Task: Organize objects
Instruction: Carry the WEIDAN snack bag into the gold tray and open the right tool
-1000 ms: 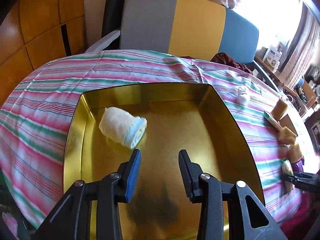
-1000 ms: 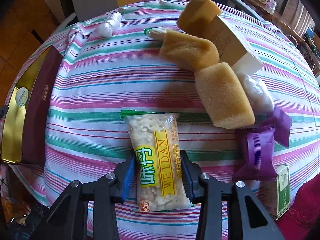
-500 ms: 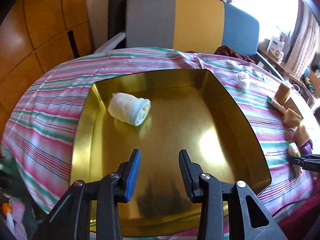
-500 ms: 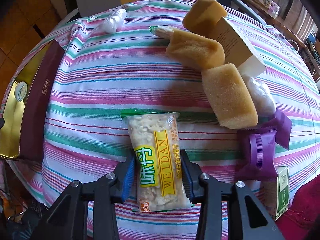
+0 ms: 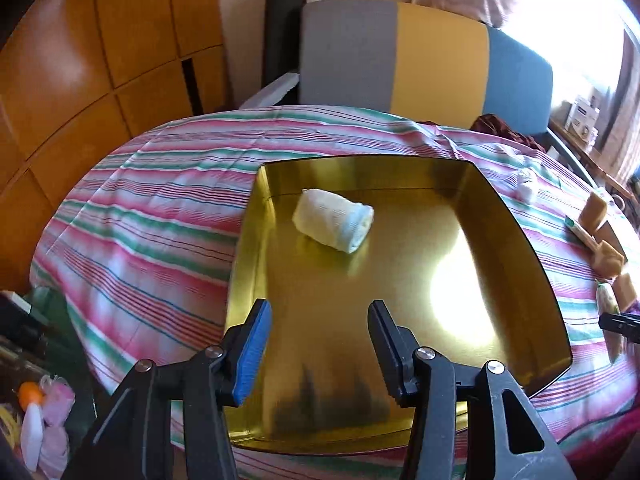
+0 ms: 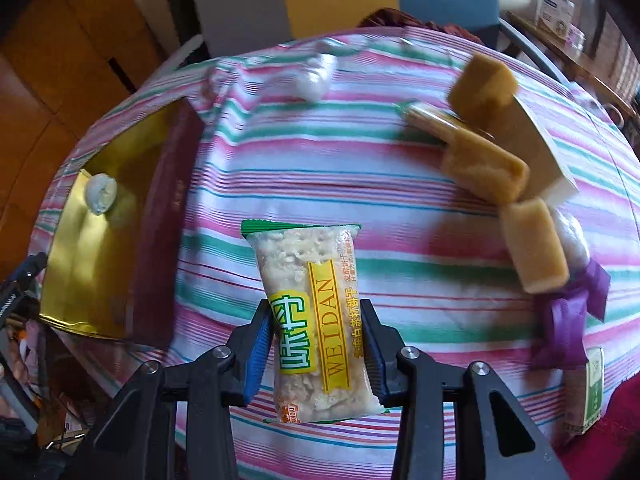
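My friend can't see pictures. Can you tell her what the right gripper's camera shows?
The right gripper is shut on a snack packet, above a striped tablecloth. To the left is a gold tray holding a white roll. To the right lie tan sponges and a purple ribbon.

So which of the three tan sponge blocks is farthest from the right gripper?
The tan sponge block at the far end of the row, against the cardboard box; the other two lie nearer.
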### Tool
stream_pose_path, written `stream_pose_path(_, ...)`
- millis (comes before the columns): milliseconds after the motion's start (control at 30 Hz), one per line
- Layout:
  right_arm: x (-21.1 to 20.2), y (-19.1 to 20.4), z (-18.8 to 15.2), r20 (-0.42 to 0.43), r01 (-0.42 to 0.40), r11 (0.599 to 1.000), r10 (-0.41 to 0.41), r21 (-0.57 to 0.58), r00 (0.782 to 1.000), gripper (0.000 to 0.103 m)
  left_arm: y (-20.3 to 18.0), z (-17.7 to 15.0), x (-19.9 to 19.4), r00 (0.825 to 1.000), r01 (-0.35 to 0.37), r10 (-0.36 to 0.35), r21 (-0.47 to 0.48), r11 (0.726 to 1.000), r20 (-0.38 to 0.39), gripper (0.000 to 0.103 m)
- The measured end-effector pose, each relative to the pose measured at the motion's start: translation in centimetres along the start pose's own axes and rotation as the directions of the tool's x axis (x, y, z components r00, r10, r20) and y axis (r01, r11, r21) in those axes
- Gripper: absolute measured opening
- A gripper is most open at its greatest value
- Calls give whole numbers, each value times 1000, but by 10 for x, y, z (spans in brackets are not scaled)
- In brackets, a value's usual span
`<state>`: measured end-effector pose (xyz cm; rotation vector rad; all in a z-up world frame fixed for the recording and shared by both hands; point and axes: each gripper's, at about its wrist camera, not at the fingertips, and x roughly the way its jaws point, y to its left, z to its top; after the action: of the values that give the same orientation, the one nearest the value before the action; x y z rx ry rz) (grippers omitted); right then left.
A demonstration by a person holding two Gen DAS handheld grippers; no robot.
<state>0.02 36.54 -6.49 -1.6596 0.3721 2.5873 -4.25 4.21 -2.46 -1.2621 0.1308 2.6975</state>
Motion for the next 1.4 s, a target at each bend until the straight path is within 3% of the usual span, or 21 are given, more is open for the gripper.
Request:
stream_pose_path(267, 5, 69, 16, 13, -56, 990, 58, -127, 998, 41, 12, -1, -6, 1000, -13, 13, -24, 1000, 16, 51)
stream_pose_path(633, 13, 126, 29, -15, -127, 972, 127, -199, 992, 41, 17, -6, -7, 1000, -15, 15, -32, 999, 12, 51)
stream_pose_path(800, 35, 153, 41, -81, -171, 966, 158, -194, 984, 41, 26, -7, -7, 1000, -17, 18, -44, 999, 7, 53)
stream_pose_path(967, 67, 190, 50, -169, -212, 960, 182, -184, 969, 41, 50, -8, -10, 998, -63, 64, -64, 996, 9, 55)
stream_pose_path(1167, 99, 236, 62, -225, -218, 961, 177, -172, 958, 41, 88, -14, -7, 993, -117, 116, -131, 985, -16, 55)
stream_pose_path(1400, 131, 269, 77, -266, -203, 977, 179, -65, 947, 43, 101, -21, -3, 994, -108, 104, -170, 979, -31, 55)
